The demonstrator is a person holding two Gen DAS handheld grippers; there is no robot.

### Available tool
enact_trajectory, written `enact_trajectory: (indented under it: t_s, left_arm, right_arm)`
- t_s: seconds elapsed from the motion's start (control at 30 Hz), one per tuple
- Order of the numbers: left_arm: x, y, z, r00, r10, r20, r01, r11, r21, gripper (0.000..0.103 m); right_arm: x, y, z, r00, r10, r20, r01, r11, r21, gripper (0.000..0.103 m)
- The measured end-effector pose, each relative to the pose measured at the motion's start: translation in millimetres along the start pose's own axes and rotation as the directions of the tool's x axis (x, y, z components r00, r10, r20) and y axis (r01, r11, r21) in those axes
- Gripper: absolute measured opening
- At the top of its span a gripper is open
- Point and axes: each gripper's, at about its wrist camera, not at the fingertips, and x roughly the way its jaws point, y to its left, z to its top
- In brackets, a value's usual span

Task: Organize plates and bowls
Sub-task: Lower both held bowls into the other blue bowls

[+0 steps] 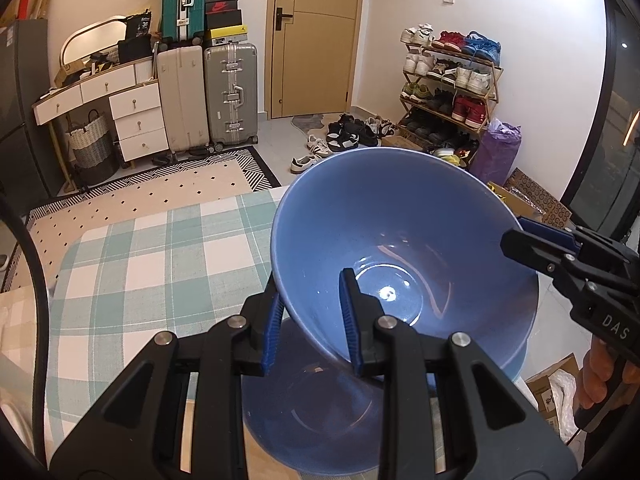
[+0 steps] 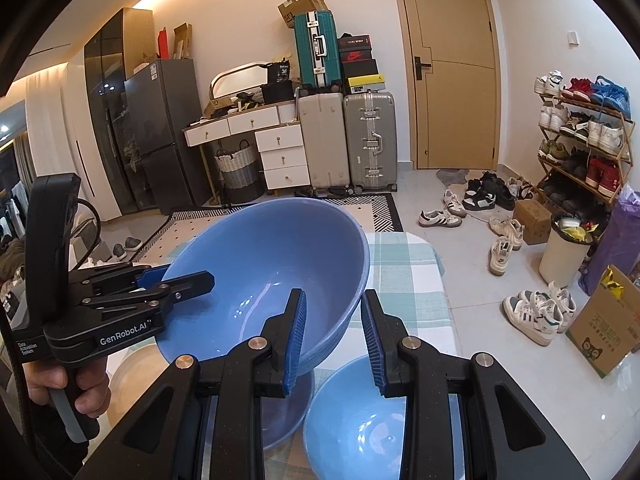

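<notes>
- I count three blue bowls total. The big blue bowl (image 1: 404, 240) is up in the air, tilted, above the checked tablecloth (image 1: 160, 256).
- My left gripper (image 1: 312, 320) is clamped on the near rim of that big bowl, one finger inside and one outside the wall, jaws narrowed right down to it.
- My right gripper (image 2: 334, 336) is a different story: its jaws stand fairly wide apart with the big bowl's rim (image 2: 272, 264) passing between them. One pad sits inside the bowl, but I can't tell if either pad really touches.
- Directly under the big bowl sits a second bowl (image 1: 316, 412) on the tablecloth, upright.
- Just to the right of that one, seen from the right wrist, is the third bowl (image 2: 356, 424), also upright and lighter blue.
- Two hands, two grippers, no plates that I can spot.
</notes>
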Motion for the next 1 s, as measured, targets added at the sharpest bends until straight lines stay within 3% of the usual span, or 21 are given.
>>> enact_trajectory:
  t_s: [0.7,1.0]
  left_arm:
    - [-12.2,28.8,-34.1,0.999,0.047,0.007,-0.047,0.999,-0.025,0.023]
    - [-1.5,31.0,-50.4,0.999,0.046,-0.013,-0.046,0.999,-0.011,0.023]
  right_arm:
    - [5.2,39.5,-25.7,0.998,0.060,-0.024,-0.061,0.998,-0.020,0.030]
    - [12.5,37.9,-42.4,0.995,0.080,-0.056,-0.082,0.996,-0.033,0.030]
